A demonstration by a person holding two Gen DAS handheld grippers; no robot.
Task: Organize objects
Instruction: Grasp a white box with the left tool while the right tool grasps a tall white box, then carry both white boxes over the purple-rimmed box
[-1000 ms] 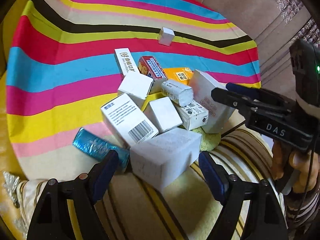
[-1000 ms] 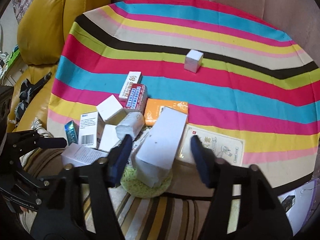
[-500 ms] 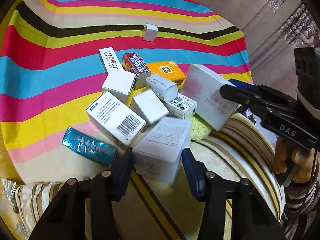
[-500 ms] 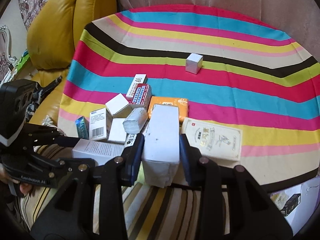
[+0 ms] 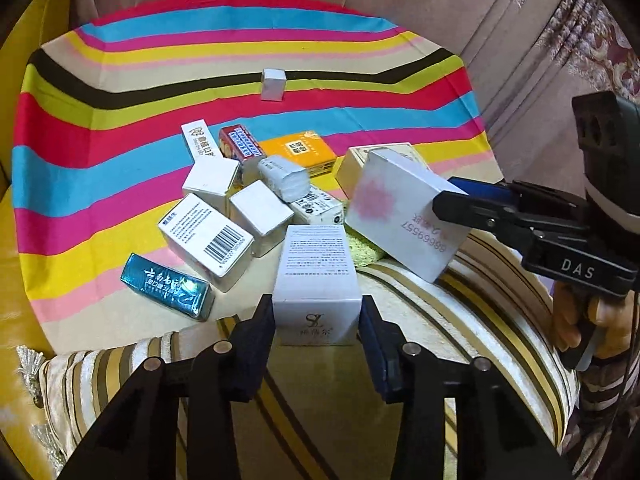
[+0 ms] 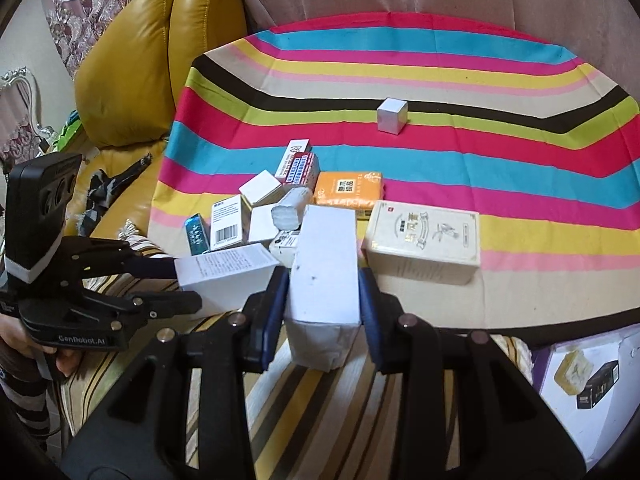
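My left gripper [image 5: 316,312] has a white box with fine print [image 5: 314,264] between its blue pads, which press on its two sides while the jaws are closing. That box hangs above the striped cushion's near edge. My right gripper [image 6: 324,292] is shut on a flat white box [image 6: 326,256], holding it tilted over the pile. Each gripper shows in the other's view: the right gripper [image 5: 448,196] grips the pink-stained box [image 5: 400,208], and the left gripper [image 6: 176,284] grips the printed box [image 6: 228,276].
Several small boxes lie heaped on the rainbow-striped cloth [image 5: 100,128]: a teal box [image 5: 166,286], a barcode box [image 5: 206,236], an orange packet [image 5: 298,148], a cream box [image 6: 424,240]. A white cube [image 5: 273,84] stands alone farther back. A striped cushion [image 5: 440,340] lies nearest, a yellow sofa [image 6: 132,80] at left.
Both grippers went from open around their boxes to closed on them. Each box has been lifted off the pile and drawn back toward the cushion.
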